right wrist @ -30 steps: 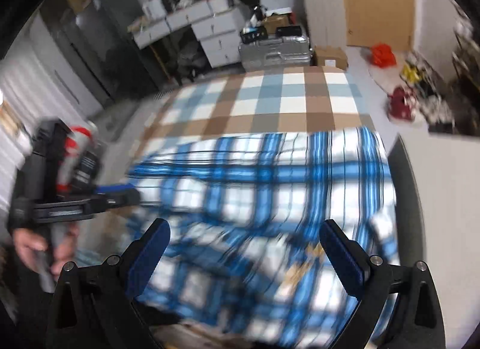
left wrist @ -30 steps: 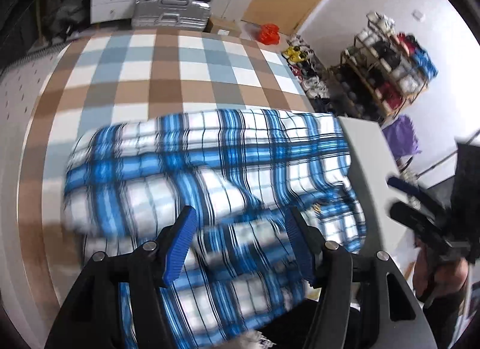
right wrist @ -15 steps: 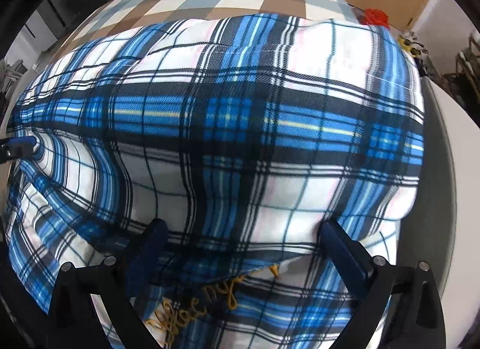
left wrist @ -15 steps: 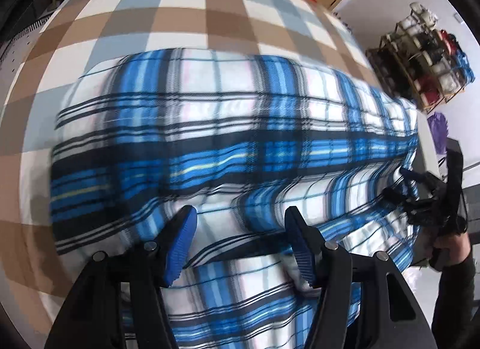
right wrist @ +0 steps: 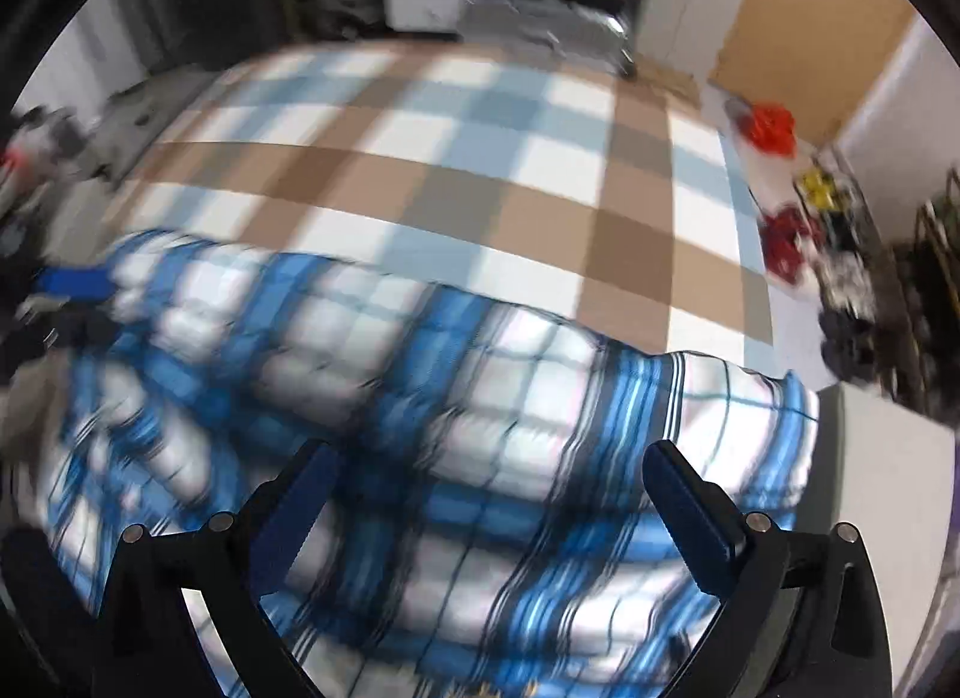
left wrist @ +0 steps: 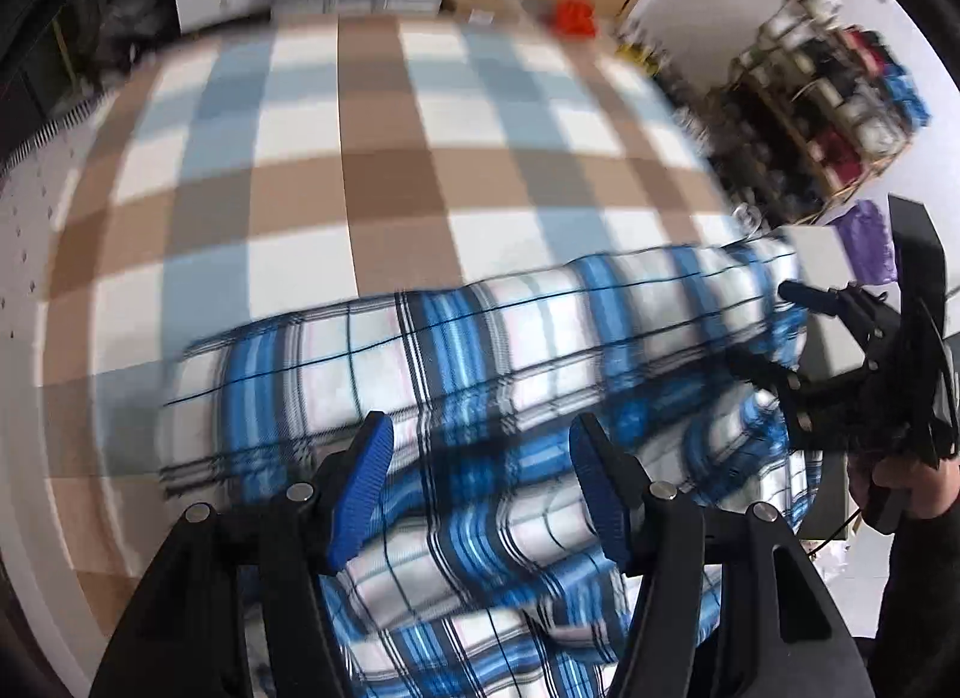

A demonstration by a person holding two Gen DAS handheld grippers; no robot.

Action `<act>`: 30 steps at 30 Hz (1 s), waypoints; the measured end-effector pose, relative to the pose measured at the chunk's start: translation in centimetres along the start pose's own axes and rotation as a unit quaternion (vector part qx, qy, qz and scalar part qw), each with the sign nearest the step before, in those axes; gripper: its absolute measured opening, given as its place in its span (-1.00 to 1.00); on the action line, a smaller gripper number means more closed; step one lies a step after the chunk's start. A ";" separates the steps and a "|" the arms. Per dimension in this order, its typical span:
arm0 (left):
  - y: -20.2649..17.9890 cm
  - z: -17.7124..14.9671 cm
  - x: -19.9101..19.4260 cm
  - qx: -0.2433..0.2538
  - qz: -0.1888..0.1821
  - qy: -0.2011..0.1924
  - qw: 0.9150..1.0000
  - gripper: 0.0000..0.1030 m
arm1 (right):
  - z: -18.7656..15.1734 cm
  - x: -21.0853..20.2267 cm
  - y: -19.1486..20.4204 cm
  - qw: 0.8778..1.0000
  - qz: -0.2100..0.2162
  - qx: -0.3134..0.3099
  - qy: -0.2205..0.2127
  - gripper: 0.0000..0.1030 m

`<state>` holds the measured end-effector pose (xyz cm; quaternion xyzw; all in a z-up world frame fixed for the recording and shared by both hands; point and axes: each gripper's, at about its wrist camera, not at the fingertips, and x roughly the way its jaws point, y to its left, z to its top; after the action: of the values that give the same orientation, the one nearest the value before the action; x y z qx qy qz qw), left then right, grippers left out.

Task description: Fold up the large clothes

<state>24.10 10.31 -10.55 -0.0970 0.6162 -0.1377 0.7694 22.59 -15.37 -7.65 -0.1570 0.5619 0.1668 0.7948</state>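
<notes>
Below the left wrist camera, the left gripper (left wrist: 480, 479) is seen with its blue pads (left wrist: 362, 491) parted about halfway, and blue plaid cloth fills the gap between them. Whether the pads actually pinch the fabric cannot be told, since the picture is smeared and the cloth runs both over and under the fingertips. The blue plaid garment (left wrist: 492, 338) lies bunched in a thick roll across the near part of the checked bedspread (left wrist: 336, 158), with its far edge doubled over. At the right edge of this view the right gripper (left wrist: 798, 332) is held at the garment's other end by a hand (left wrist: 906, 488). For the fold to be made well, both ends should be carried at the same pace, so that the doubled edge lands straight across the checks and not skewed.

From the right wrist view, the right gripper (right wrist: 489, 494) is shown with its jaws set wide, the plaid garment (right wrist: 540, 398) spread beneath and between them. No pinch can be confirmed here either, because of the blur; the fingertips appear to stand apart from the cloth's upper surface. The garment's corner is seen close to the bed's near right edge, beside a pale grey surface (right wrist: 888, 458). The layers look puffed with trapped air, so it is judged that the cloth should be lowered slowly and pressed flat before any release. The left gripper (right wrist: 72, 281) is only faintly made out at the far left.
</notes>
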 end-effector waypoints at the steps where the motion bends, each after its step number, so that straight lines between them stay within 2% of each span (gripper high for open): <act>1: 0.5 0.2 1.5 -0.014 -0.001 0.023 1.000 0.08 | 0.5 1.6 -0.7 1.000 -0.008 0.005 0.020 1.00; 4: 1.3 0.2 3.1 -0.036 -0.005 0.039 0.999 0.08 | 0.5 5.9 -1.5 0.998 -0.004 0.012 0.068 1.00; 7: 1.7 0.0 3.6 -0.031 -0.004 0.044 0.999 0.08 | -0.5 5.5 -1.5 0.999 0.005 -0.004 0.044 1.00; 10: 1.2 -0.1 1.5 -0.009 0.008 0.055 0.998 0.08 | -0.9 4.7 -1.6 0.998 0.014 -0.022 0.054 1.00; 11: 1.2 0.0 0.4 -0.007 0.014 0.043 0.999 0.08 | -0.9 3.9 -2.0 0.998 0.018 -0.025 0.051 1.00; 13: 2.8 0.0 -3.5 -0.006 0.064 -0.011 0.998 0.09 | -1.0 1.5 -3.2 0.999 0.019 -0.016 0.024 1.00; 15: 4.6 -0.9 -5.3 -0.022 0.082 -0.025 0.996 0.09 | -0.9 -0.4 -5.4 0.999 0.034 0.011 -0.012 1.00; 17: 7.0 -2.0 -5.3 -0.051 0.074 -0.008 0.996 0.09 | -0.8 -1.3 -8.3 0.998 0.028 0.050 -0.026 1.00; 20: 9.0 -2.8 -3.5 -0.086 0.075 0.020 0.993 0.09 | -0.7 0.1 -11.4 0.996 0.019 0.090 0.001 1.00; 27: 11.6 -4.0 -1.4 -0.128 0.001 0.045 0.991 0.09 | -1.5 3.1 -12.4 0.993 0.026 0.107 0.051 1.00; 30: 11.5 -4.1 -1.4 -0.122 -0.005 0.038 0.992 0.09 | -1.6 4.0 -12.8 0.990 0.039 0.122 0.060 1.00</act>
<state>20.88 21.65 -13.85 -0.1878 0.6569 -0.0688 0.7270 28.13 -27.16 -11.12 -0.0465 0.6302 0.1185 0.7659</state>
